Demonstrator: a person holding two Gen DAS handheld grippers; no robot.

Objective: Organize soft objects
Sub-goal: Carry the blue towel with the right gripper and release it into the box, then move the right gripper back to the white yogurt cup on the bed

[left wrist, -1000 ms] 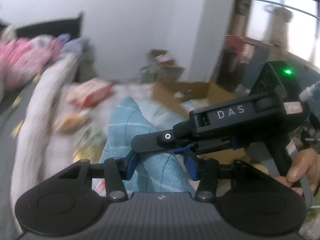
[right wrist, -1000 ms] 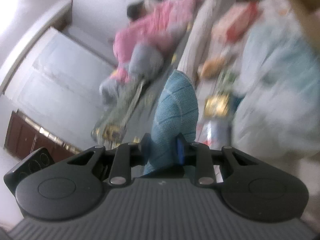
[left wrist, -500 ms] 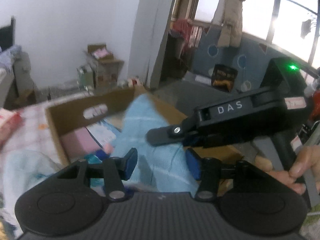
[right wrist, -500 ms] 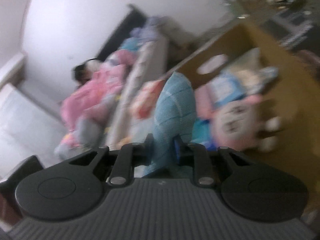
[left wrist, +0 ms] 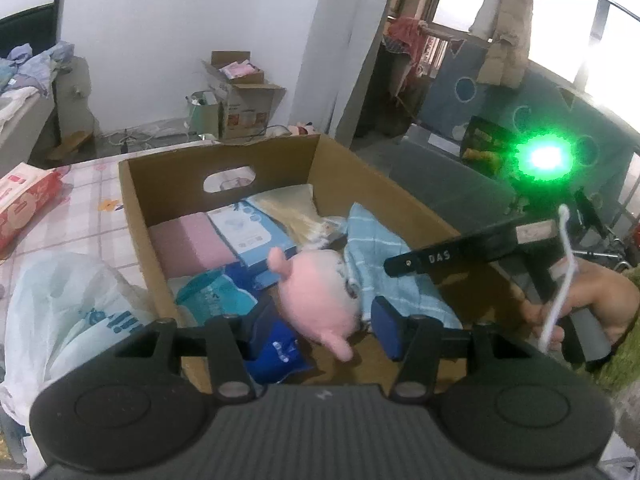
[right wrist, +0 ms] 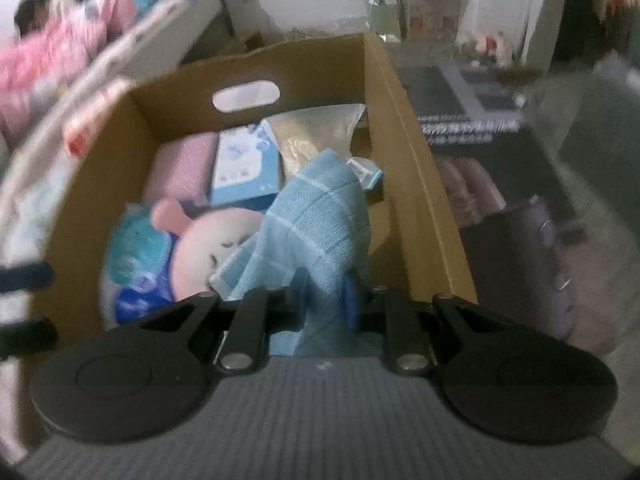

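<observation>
Fingers of the right gripper (right wrist: 324, 300) are clamped on a fold of the blue towel (right wrist: 316, 220), which hangs over the open box (right wrist: 416, 184), its free end drooping onto the things already inside; gripping it by a bunched fold keeps the limp cloth gathered so it can be lowered in one piece. Fingers of the left gripper (left wrist: 320, 330) stand apart with nothing pressed between them, low over the near part of the box, perhaps ready to tuck or steady the cloth. Beside the towel lies a pink plush (left wrist: 316, 296), face toward the towel, and past it a pink cloth (left wrist: 188, 244), a blue pack (left wrist: 252, 234) and a pale bag (left wrist: 292, 208) are packed side by side against the far wall, which leaves the right side of the box as the free spot the towel seems meant for. A hand (left wrist: 596, 300) holds the right gripper's handle at the box's right side. Left of the box, a plastic bag (left wrist: 60, 304) and a red pack (left wrist: 24, 200) lie on the checked bed cover (left wrist: 88, 208), apparently yet to be sorted.
</observation>
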